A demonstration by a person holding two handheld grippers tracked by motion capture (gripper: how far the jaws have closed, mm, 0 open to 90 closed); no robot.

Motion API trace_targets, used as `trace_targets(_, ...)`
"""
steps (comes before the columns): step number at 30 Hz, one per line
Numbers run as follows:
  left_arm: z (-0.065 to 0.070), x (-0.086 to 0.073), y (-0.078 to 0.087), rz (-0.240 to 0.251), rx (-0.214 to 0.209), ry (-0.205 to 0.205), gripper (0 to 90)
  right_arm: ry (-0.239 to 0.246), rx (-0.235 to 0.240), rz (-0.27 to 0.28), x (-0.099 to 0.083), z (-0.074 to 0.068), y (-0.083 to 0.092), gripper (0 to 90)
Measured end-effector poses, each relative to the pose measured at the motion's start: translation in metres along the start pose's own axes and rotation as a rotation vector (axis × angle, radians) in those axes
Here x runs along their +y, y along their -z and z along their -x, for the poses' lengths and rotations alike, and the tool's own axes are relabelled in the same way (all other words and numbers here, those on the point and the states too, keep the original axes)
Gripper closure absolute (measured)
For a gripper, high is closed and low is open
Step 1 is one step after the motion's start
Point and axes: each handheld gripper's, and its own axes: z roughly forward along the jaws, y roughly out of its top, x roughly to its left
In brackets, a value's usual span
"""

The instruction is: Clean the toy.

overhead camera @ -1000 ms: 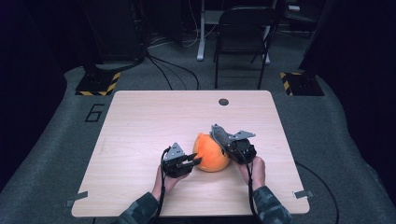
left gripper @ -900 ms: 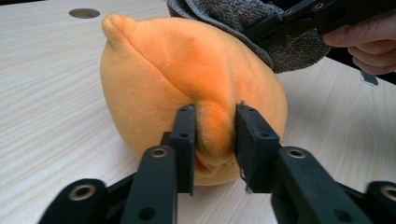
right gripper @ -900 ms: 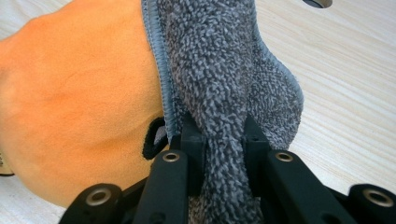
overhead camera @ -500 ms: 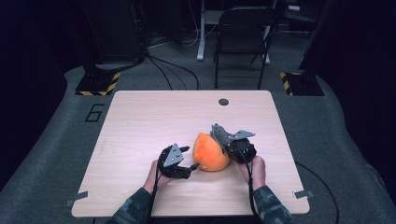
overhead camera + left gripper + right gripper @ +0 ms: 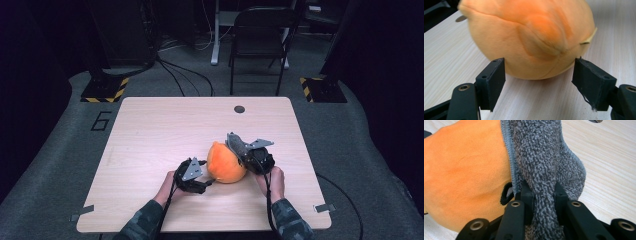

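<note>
Grey cloth [image 5: 544, 170], pinched in the right hand-held gripper [image 5: 543, 195], hides part of the orange plush [image 5: 466, 177]; left hand-held gripper [image 5: 539, 80] just opened.

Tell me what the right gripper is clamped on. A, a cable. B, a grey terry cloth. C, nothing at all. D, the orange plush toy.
B: in the right gripper view, the right gripper pinches a fold of the grey terry cloth that lies against the orange plush toy.

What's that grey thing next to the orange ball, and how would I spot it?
Start at the wooden table; near its front edge sits an orange plush ball. Against its right side lies a grey towel-like cloth, pinched in the right gripper: looped, fuzzy and hemmed, unlike the smooth plush.
</note>
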Motion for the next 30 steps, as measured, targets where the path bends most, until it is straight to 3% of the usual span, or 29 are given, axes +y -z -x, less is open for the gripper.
trace_targets(6,-0.002,-0.002,-0.007,0.01,0.004,-0.023,27.3,-0.004,0.001,-0.006,0.0,-0.001,0.0,76.9)
trace_targets(11,-0.002,-0.003,-0.008,0.018,0.0,-0.016,30.0,-0.009,-0.003,-0.006,0.0,-0.001,0.0,76.9)
trace_targets(12,-0.001,-0.004,-0.009,0.029,-0.001,-0.032,31.3,-0.006,-0.002,-0.005,0.0,-0.001,-0.001,76.9)
trace_targets(17,0.0,-0.006,-0.012,0.059,0.005,-0.036,44.8,-0.014,0.007,-0.005,-0.001,0.0,-0.002,77.0)
trace_targets(25,0.002,-0.004,-0.013,0.065,0.031,-0.031,69.0,-0.029,0.015,-0.003,-0.002,0.001,-0.001,76.9)
trace_targets(30,0.002,-0.004,-0.011,0.059,0.036,-0.033,73.4,-0.054,-0.01,0.076,-0.002,0.02,0.026,77.0)
